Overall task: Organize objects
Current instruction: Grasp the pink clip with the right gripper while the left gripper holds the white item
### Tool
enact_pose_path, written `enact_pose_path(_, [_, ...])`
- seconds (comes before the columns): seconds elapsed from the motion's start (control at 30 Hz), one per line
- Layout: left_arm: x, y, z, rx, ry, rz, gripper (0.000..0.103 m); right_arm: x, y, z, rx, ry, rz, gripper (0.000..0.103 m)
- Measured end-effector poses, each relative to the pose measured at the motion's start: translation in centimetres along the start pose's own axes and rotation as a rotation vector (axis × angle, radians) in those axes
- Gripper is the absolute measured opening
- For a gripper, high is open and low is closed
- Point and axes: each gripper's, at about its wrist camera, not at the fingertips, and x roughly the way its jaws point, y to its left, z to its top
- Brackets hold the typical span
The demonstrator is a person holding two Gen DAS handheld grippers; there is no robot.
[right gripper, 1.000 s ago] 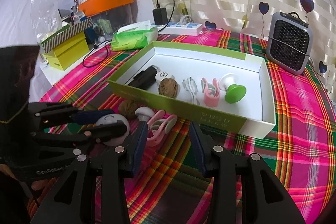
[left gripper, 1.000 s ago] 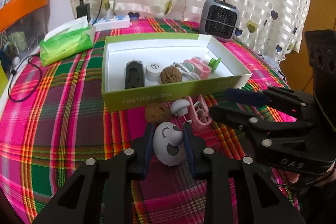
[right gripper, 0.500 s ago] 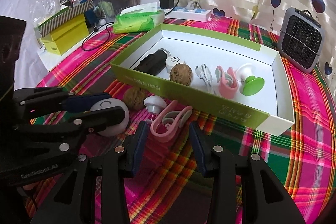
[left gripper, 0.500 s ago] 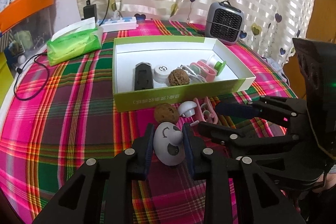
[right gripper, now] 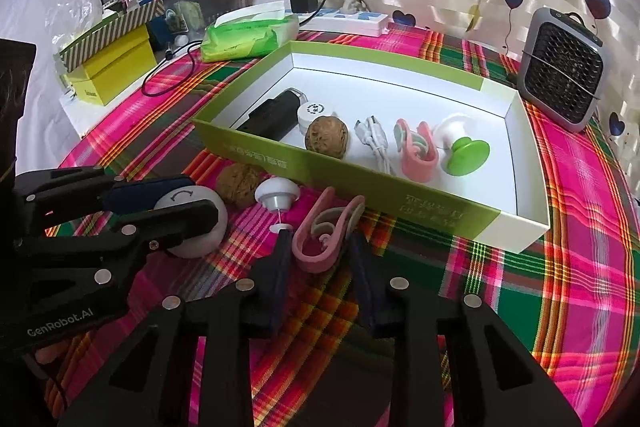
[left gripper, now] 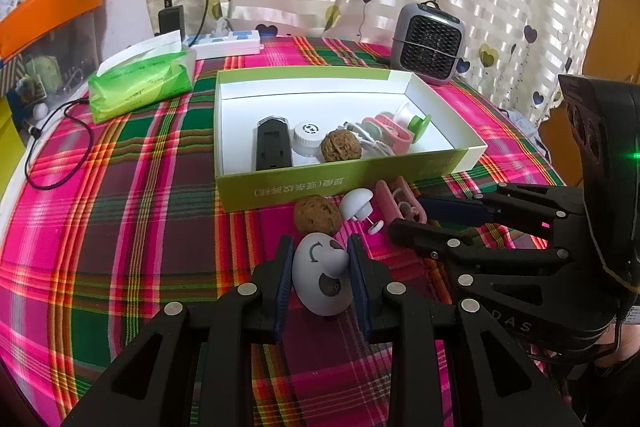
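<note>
My left gripper (left gripper: 322, 259) is shut on a white egg-shaped gadget (left gripper: 322, 277), held just above the plaid cloth; it also shows in the right wrist view (right gripper: 196, 223). My right gripper (right gripper: 318, 247) is open with its fingers on either side of a pink clip (right gripper: 326, 233) lying on the cloth. A walnut (right gripper: 240, 185) and a white mushroom-shaped piece (right gripper: 277, 193) lie between them, in front of the green box (right gripper: 360, 183). The box holds a black device, a white cap, a walnut, a cable, a pink clip and a green suction piece.
A grey mini fan (right gripper: 560, 67) stands behind the box at the right. A green tissue pack (left gripper: 140, 83), a power strip (left gripper: 224, 43) and a black cable (left gripper: 56, 155) lie at the back left. Yellow boxes (right gripper: 112, 67) sit off the table's left edge.
My right gripper has moved forward so its open fingers now flank the pink clip. My left gripper keeps holding the white gadget and has shifted slightly.
</note>
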Motion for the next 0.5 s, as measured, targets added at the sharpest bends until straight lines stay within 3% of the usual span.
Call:
enact_pose_path(0.17, [0.03,-0.15,-0.14,0.003,0.004,-0.002,0.025,0.00,0.21,-0.02,-0.014,0.001,-0.018,0.029])
enact_pose_path(0.27, [-0.01,-0.19,-0.14,0.002,0.002,-0.004,0.025,-0.24,0.27,-0.14,-0.015,0.000,-0.017,0.023])
enact_pose_path(0.5, [-0.21,-0.30,-0.07,0.001,-0.006,-0.021,0.025,-0.91,0.33,-0.59,-0.017,-0.013,-0.006,0.023])
